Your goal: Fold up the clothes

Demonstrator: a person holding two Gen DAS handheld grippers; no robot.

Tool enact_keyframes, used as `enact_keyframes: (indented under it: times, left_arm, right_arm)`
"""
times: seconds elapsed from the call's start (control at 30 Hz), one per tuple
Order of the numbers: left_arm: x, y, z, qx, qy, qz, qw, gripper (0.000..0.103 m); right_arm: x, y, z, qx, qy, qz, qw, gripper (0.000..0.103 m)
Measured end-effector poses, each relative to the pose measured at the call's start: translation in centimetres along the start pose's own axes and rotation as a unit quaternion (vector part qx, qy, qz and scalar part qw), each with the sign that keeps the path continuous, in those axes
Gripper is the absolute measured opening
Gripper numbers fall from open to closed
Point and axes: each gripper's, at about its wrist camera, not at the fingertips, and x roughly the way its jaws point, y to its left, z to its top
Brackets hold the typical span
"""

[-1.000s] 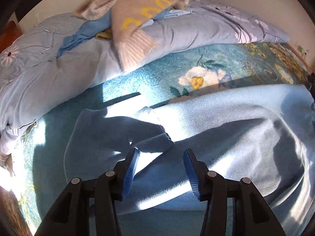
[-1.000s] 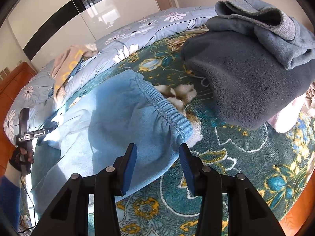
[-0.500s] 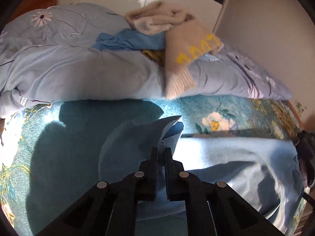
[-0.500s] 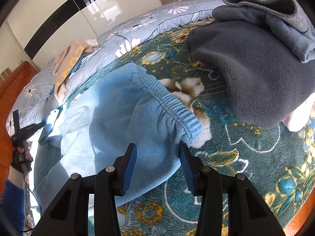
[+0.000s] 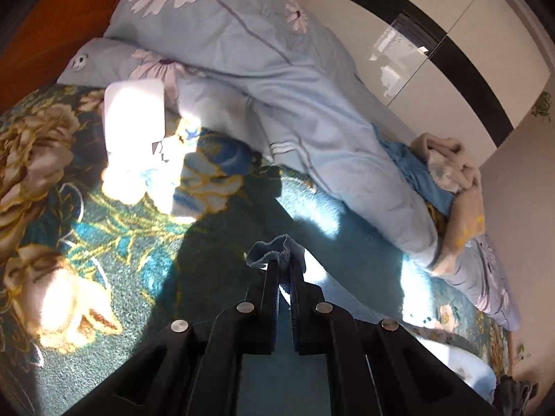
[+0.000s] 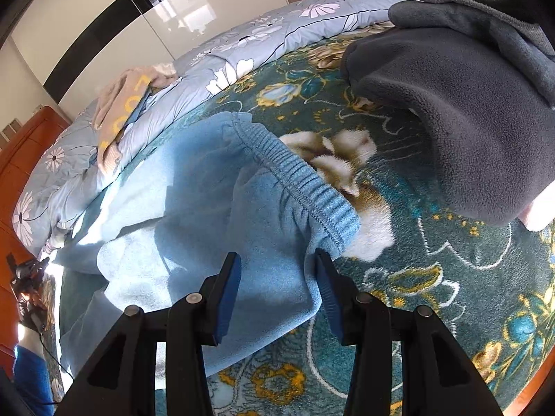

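The left tongs (image 5: 283, 265) are pinching an edge of the light blue trousers (image 6: 222, 208), which lie on the bed (image 6: 433, 277). The right tongs (image 6: 277, 279) stand spread over the waistband (image 6: 305, 187) corner.

Home bedroom, bed with floral blanket (image 6: 433, 277), flowered blue duvet (image 5: 277, 79), wooden headboard (image 5: 52, 34), glossy wardrobe doors (image 6: 138, 10)

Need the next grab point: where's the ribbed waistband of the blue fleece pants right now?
In the right wrist view the waistband runs diagonally at centre, just above the open right gripper, on the floral blanket left of the dark grey fleece.
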Motion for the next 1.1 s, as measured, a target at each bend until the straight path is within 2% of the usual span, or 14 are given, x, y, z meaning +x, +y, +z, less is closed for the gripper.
enact_keyframes:
  times: [0.17, 0.27, 0.37, 0.43, 0.5, 0.6, 0.67, 0.77, 0.9, 0.97, 1.0, 1.03, 1.1]
  left_arm:
    - [1.1, 2.3, -2.0, -0.053, 0.006, -0.018, 0.9984, 0.006]
    - [0.8, 2.6, -2.1, -0.068, 0.009, -0.033, 0.9971, 0.006]
    - [1.0, 2.5, -1.8, -0.068, 0.015, -0.033, 0.997, 0.006]
    - [1.0, 2.6, -1.9, -0.072, 0.017, -0.032, 0.9968, 0.006]
    - [1.1, 2.7, -1.9, -0.076, 0.019, -0.033, 0.9963, 0.006]
    - [1.3, 2.8, -1.9, -0.078, 0.023, -0.032, 0.9962, 0.006]
    - [1.4, 2.7, -1.8, -0.075, 0.026, -0.03, 0.9964, 0.006]
    - [1.7, 2.4, -1.7, -0.07, 0.03, -0.03, 0.9967, 0.006]
    - [2.2, 2.0, -1.6, -0.07, 0.034, -0.035, 0.9964, 0.006]
    - [2.3, 1.7, -1.6, -0.069, 0.032, -0.038, 0.9964, 0.006]
    - [2.3, 1.5, -1.5, -0.068, 0.03, -0.039, 0.9965, 0.006]
    - [2.3, 1.2, -1.4, -0.066, 0.027, -0.041, 0.9966, 0.006]
    - [2.0, 0.6, -1.0, -0.059, 0.017, -0.048, 0.997, 0.006]
  right_arm:
    - [-0.1, 0.7, 2.1, -0.014, -0.008, 0.027, 1.0, 0.046]
    - [0.9, 1.3, 5.4, -0.025, -0.015, 0.061, 0.998, 0.046]
    - [2.8, 1.9, 9.6, -0.033, -0.019, 0.069, 0.997, 0.046]
    - [4.9, 2.0, 12.5, -0.035, 0.001, 0.084, 0.996, 0.056]
    - [7.0, 1.5, 14.6, -0.012, 0.016, 0.107, 0.994, 0.056]
    - [10.9, 0.3, 16.5, 0.033, 0.081, 0.147, 0.985, 0.056]
    - [13.2, -0.7, 16.7, 0.058, 0.124, 0.152, 0.979, 0.056]
    - [15.1, -2.0, 16.5, 0.094, 0.148, 0.165, 0.971, 0.056]
    - [15.7, -1.7, 16.5, 0.112, 0.169, 0.233, 0.951, 0.057]
    - [15.4, -0.9, 16.7, 0.096, 0.161, 0.224, 0.956, 0.049]
    - [15.2, -0.7, 16.8, 0.091, 0.155, 0.219, 0.959, 0.032]
    - [15.0, -0.6, 17.0, 0.09, 0.149, 0.218, 0.96, 0.027]
    - [14.6, -0.2, 17.3, 0.086, 0.138, 0.216, 0.963, 0.025]
